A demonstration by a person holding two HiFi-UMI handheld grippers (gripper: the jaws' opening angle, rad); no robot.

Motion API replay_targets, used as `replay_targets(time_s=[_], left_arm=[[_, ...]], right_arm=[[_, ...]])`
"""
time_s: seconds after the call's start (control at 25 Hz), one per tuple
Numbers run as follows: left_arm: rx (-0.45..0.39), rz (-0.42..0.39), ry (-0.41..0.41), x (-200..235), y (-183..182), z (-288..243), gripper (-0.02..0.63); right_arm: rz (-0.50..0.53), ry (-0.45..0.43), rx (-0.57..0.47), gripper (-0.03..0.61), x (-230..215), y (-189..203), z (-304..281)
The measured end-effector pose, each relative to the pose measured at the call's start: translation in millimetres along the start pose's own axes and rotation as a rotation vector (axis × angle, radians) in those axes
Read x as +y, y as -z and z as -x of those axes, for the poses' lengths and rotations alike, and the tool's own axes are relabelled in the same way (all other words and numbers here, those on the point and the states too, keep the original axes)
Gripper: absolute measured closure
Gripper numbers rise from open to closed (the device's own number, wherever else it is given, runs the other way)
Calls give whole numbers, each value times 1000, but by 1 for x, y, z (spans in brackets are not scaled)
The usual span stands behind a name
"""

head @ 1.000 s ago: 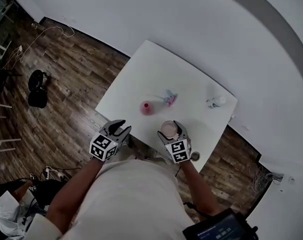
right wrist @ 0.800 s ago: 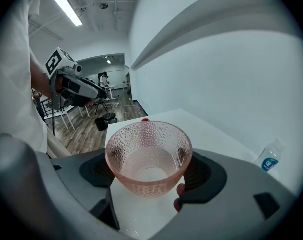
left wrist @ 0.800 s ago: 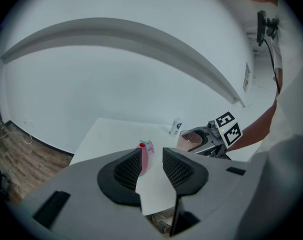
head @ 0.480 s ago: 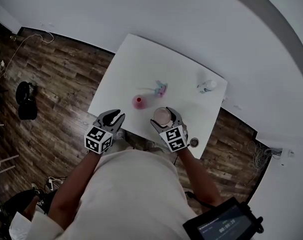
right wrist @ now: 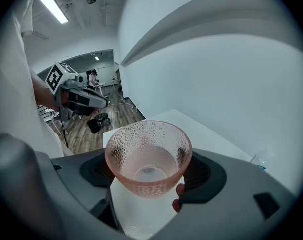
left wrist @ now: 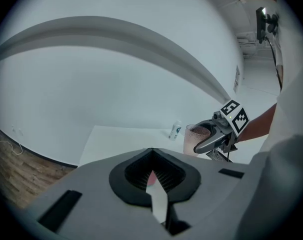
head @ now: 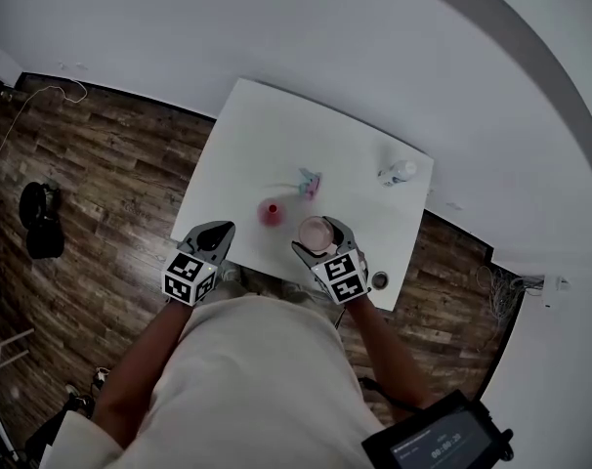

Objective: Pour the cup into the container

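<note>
The right gripper (head: 321, 234) is clamped on the cup (right wrist: 147, 156), with one jaw on each side of its dimpled pink wall. The cup is upright, at the 6 o'clock edge of the desk (head: 276, 135). I cannot tell whether its base touches the desk. The left gripper (head: 219, 230) is at 9 o'clock of the cup, at the desk's edge. Its jaws have just been closing and now stand together with nothing between them. The container (head: 270, 212), pink, stands on the desk at 10 o'clock of the cup, near it but apart. A pink-and-blue thing (head: 308, 182) lies at 12 o'clock of the cup. A bottle (head: 399, 172) stands at 2 o'clock, well apart from the cup, near the desk's far edge.
</note>
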State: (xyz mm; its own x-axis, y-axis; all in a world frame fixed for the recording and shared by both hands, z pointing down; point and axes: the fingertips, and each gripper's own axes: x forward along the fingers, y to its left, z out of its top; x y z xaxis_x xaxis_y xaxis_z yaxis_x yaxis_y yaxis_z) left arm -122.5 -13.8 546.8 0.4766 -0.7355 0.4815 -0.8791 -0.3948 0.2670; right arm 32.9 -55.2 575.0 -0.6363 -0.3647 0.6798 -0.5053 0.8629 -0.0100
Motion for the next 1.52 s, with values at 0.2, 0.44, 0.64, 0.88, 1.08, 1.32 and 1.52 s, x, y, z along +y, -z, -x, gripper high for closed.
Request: replay_targets(time_s=[0.2,0.44,0.64,0.88,1.08,1.32,1.52], left_arm=[[17,-21,24,9,-7,-8,603],[22,-49,54,32,-10,-6,603],[22,-93,82,51,-12,-5,603],[22,-107,122,65,-9,-1,603],[16,-102,149,69,-7,2,603],[8,-96,161,64,-8,2,603],[9,-84,149,55,-14,-6,603]], right_arm=[[-21,5,45,204,-7,-8,3],[-40,28,97,205,-5,-14,-6],[-48,44,131,204,4,-21,-17],[-77,67,155,206,13,-26,-29],[-111,86,172,206,13,-27,-35],[-132,86,193,206,11,-26,-32],[-117,61,217,206,4,-23,-26]])
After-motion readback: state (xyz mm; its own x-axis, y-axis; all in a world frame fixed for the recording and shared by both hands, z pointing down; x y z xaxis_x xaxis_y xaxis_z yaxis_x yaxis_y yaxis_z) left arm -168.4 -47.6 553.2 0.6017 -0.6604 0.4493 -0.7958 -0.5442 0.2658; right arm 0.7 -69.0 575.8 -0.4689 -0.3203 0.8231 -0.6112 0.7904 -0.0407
